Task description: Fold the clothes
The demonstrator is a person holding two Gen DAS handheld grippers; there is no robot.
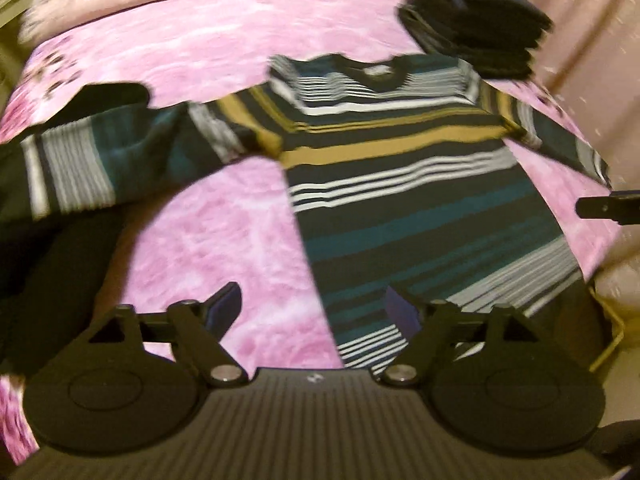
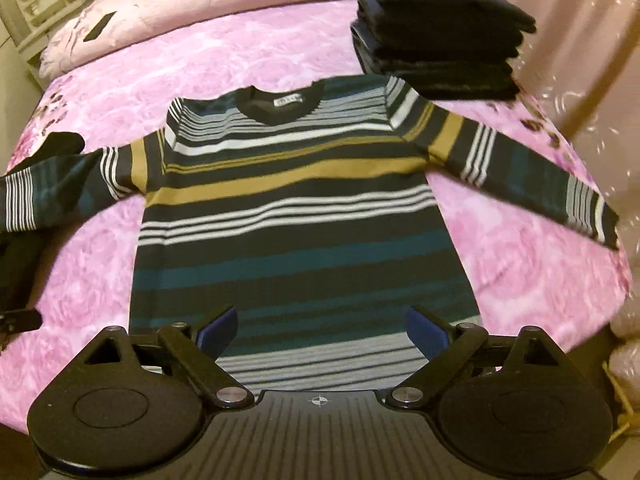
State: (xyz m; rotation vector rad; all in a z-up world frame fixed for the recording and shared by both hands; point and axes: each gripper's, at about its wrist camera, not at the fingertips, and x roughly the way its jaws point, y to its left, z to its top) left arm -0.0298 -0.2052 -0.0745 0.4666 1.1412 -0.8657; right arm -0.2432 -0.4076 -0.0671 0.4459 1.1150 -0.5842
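Right wrist view shows your striped knit sweater flat and unfolded mid-bed, folded dark stack at the far right corner; left tongs and right tongs gape empty.

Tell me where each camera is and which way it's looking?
Left wrist: rides on the left gripper, low over the bed's left side, facing the striped sweater; its own open fingers show, plus the right gripper's tip at the right edge.
Right wrist: rides on the right gripper, centred at the sweater's hem, facing its collar; open fingers show.
Both see: sweater, dark folded stack, pink bedspread.
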